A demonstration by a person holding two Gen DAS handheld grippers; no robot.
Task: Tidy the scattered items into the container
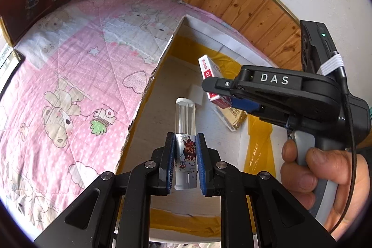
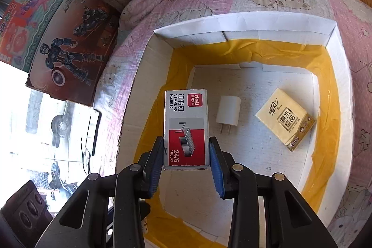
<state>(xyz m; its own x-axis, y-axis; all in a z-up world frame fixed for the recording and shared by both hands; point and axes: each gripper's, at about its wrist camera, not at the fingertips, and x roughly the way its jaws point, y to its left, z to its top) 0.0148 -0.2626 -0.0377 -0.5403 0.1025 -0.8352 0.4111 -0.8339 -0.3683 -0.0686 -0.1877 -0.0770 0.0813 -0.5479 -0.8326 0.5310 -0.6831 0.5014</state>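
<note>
Above the open cardboard box (image 2: 244,22), both grippers hang with something pinched in them. The left gripper (image 1: 185,160) points forward and squeezes a clear tube (image 1: 185,131) with a cartoon sticker, its blue pads (image 1: 171,162) pressed on both sides. The tube sticks out over the box floor. The right gripper (image 2: 186,155) pinches a red and grey box of staples (image 2: 184,127) at its lower end, and the box of staples stands up between the pads. From the left wrist view, a bare hand (image 1: 318,178) wraps around the grey handle of the right gripper, with a finger on the trigger.

Down on the white floor of the cardboard box lie a white charger plug (image 2: 227,112) and a yellow tissue pack (image 2: 286,119), a little apart. Yellow tape (image 2: 325,94) runs around the inside walls. The cardboard box sits on a pink blanket with teddy bears (image 1: 69,90). A wooden wall panel (image 1: 244,1) stands behind, and a toy box with a robot picture (image 2: 69,50) lies at the blanket's edge.
</note>
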